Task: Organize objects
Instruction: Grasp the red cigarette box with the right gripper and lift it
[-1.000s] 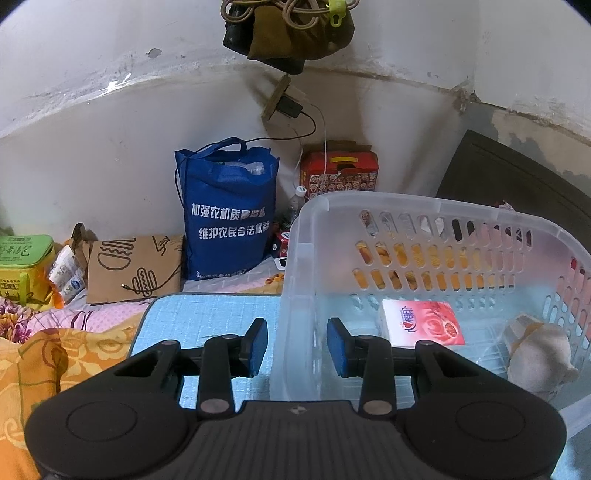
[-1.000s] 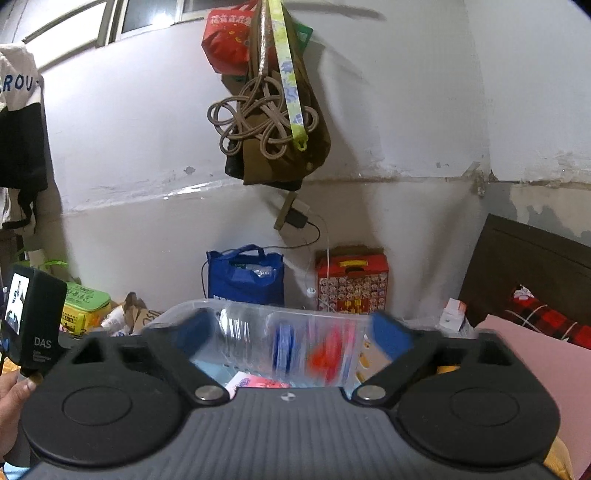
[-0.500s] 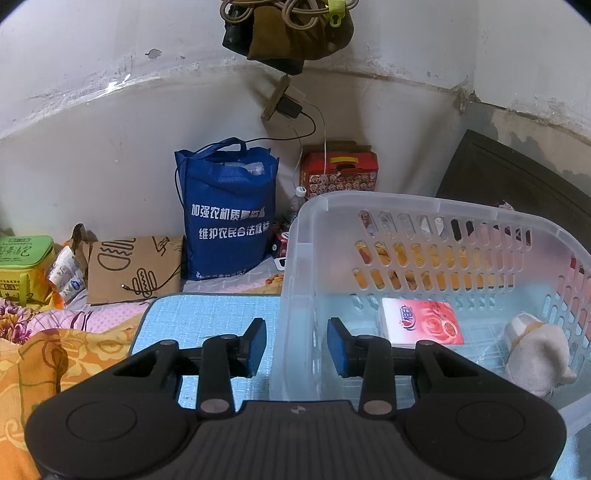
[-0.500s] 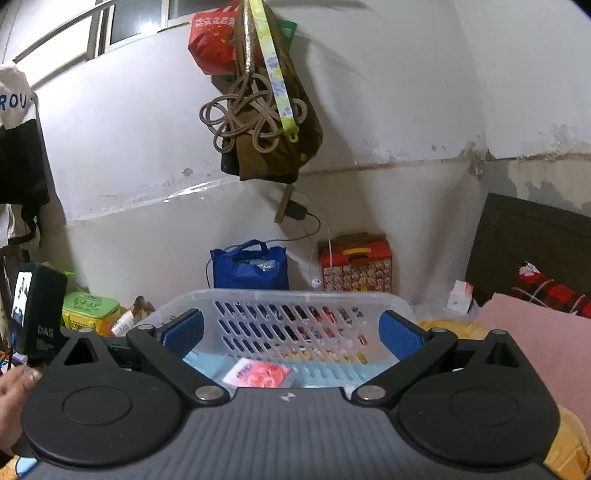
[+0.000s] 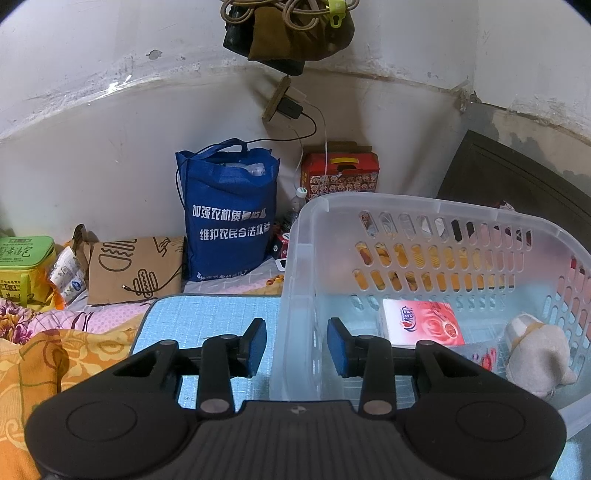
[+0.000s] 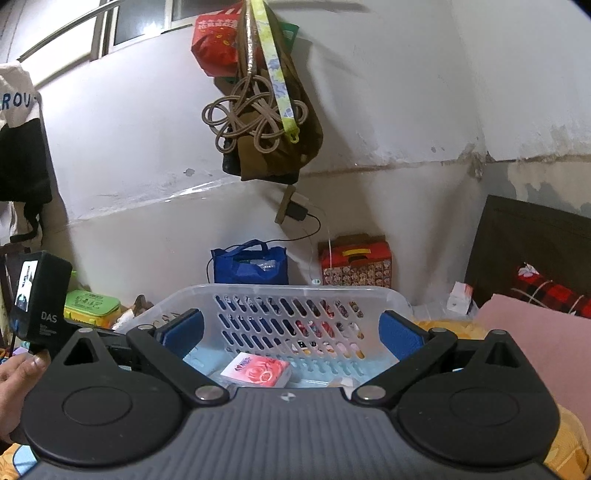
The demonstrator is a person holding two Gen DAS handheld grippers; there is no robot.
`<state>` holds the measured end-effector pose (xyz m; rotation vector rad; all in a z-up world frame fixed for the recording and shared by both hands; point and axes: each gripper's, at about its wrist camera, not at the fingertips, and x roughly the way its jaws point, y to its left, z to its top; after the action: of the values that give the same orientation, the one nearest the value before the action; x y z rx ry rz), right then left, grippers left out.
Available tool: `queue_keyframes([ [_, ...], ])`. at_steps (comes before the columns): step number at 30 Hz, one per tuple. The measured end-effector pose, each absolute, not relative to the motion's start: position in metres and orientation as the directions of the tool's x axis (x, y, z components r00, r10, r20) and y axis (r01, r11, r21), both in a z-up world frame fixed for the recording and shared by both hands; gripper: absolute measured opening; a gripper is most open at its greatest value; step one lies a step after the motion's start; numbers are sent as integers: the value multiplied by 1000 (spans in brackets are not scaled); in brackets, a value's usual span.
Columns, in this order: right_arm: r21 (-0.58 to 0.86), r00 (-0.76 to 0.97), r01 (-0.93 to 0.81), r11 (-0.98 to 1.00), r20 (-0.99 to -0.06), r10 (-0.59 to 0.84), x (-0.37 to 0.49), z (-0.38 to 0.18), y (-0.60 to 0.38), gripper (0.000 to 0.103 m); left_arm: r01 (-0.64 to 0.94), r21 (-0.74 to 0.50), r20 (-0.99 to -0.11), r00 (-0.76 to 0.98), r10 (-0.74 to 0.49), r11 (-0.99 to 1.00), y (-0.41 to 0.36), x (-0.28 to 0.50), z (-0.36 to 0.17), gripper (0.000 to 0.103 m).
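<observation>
Scuffed white wall (image 6: 388, 110) w/ window (image 6: 140, 26) up top left, dark headboard (image 6: 532, 243) at right, blue mat (image 5: 207, 325) on floral bedding (image 5: 55, 354) below.

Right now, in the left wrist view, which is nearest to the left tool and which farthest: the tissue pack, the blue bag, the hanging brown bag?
From the left tool:
1. Tissue pack, inside the basket, right.
2. Blue bag, against the wall, left.
3. Hanging brown bag, high on the wall.
</observation>
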<state>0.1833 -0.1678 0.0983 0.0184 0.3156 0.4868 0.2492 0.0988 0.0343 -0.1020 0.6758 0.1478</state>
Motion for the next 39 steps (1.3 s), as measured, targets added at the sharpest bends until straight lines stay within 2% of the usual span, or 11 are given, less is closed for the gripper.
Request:
queue_keyframes([
  [5,89,832,-478,874,-275,482,177,98,-164,103,-159,-51,-630,771,92,986,100,249,35,41],
  [16,-21,800,-561,828,-273,535,144,89,-147,103,-167,-34,-627,771,109,985,98,250,37,41],
  [21,-39,740,-656,754,-233,631,106,93,-145,103,-166,-25,-626,771,114,986,97,251,37,42],
  [24,-51,701,-691,721,-295,650,95,82,-141,101,-166,-24,-626,771,115,986,96,251,37,42],
  [26,-45,667,-708,704,-369,647,96,68,-138,88,-167,-24,-625,772,115,986,97,251,37,42],
  [29,-35,615,-729,684,-471,632,103,47,-135,77,-166,-24,-626,772,115,986,97,252,36,42],
  [33,-16,560,-745,667,-559,612,115,26,-130,77,-167,-26,-626,771,114,986,96,251,36,42],
  [39,9,517,-752,659,-613,598,127,13,-122,77,-166,-27,-626,772,113,986,97,251,35,43],
])
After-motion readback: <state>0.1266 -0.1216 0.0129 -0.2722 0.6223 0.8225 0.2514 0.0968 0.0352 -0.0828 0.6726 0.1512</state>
